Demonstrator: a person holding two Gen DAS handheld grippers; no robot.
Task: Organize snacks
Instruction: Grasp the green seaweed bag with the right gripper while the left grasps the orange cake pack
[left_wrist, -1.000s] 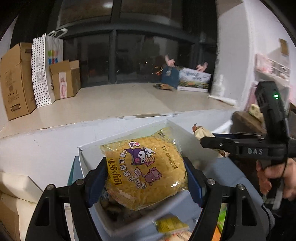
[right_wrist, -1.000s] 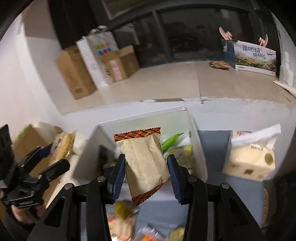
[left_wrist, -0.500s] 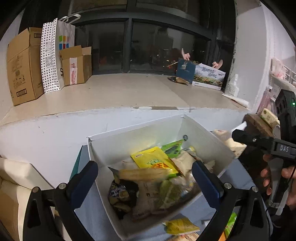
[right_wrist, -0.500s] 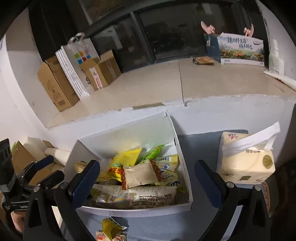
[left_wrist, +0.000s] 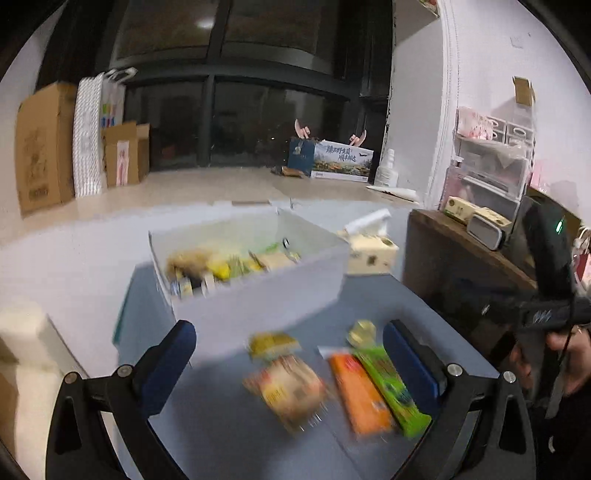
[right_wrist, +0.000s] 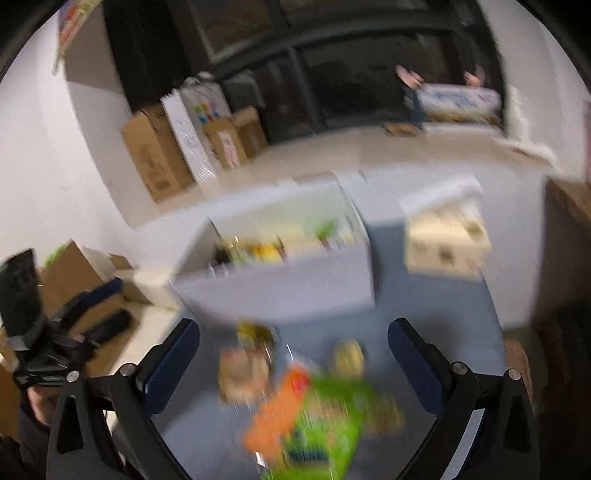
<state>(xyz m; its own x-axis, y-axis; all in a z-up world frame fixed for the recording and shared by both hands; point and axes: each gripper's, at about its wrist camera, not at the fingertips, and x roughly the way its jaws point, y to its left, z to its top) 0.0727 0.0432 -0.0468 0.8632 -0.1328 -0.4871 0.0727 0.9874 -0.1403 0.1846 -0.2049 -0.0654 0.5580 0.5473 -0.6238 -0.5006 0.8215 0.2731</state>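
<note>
Two grippers stood wide open and held nothing: the left gripper (left_wrist: 290, 354) and the right gripper (right_wrist: 293, 356), each above loose snacks on the blue tabletop (left_wrist: 424, 306). A white box (left_wrist: 258, 291) served as landmark; it sat on the tabletop and held a heap of snack packets (left_wrist: 229, 264). On the near side of the box lay a tan packet (left_wrist: 286, 384), a small yellow packet (left_wrist: 273, 341), an orange packet (left_wrist: 360, 391) and a green packet (left_wrist: 391, 387), the last two side by side and seemingly touching. Just beside the box's right end stood a cream tissue pack (left_wrist: 371, 254). Beyond the box, cardboard cartons (left_wrist: 44, 147) lined a pale ledge. The right view was heavily blurred, so its packets were hard to tell apart.
</note>
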